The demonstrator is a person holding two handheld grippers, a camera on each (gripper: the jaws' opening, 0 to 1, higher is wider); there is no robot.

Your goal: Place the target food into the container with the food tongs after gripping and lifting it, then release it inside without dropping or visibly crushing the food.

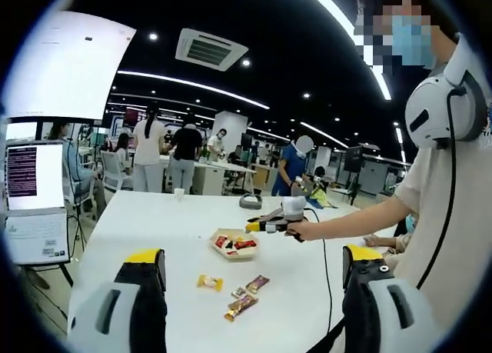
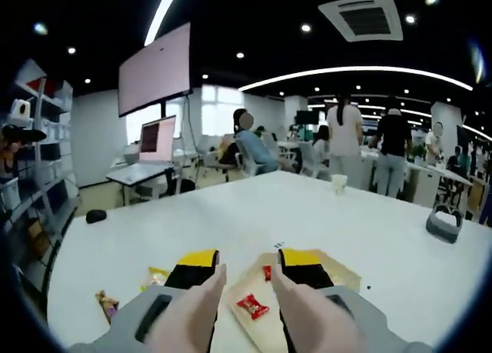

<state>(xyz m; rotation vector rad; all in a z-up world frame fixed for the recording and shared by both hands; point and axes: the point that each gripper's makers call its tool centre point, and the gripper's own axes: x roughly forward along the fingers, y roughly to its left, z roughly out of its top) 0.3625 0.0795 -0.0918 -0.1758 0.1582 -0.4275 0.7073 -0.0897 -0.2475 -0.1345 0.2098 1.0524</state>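
Hovering over the container [image 2: 304, 280] on the worktop [image 2: 254, 214], the right gripper [image 2: 250, 272] has fingers spread, pinching nothing; left gripper [image 1: 250, 280] likewise spread. Wrapped sweets [image 1: 242, 301] lie just beside the container. A hard squeeze could crush one.

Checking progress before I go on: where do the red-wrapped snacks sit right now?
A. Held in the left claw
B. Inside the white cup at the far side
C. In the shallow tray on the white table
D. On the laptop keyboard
C: the red-wrapped snacks lie inside the shallow tray on the white table, and the right gripper view shows one in that tray too.
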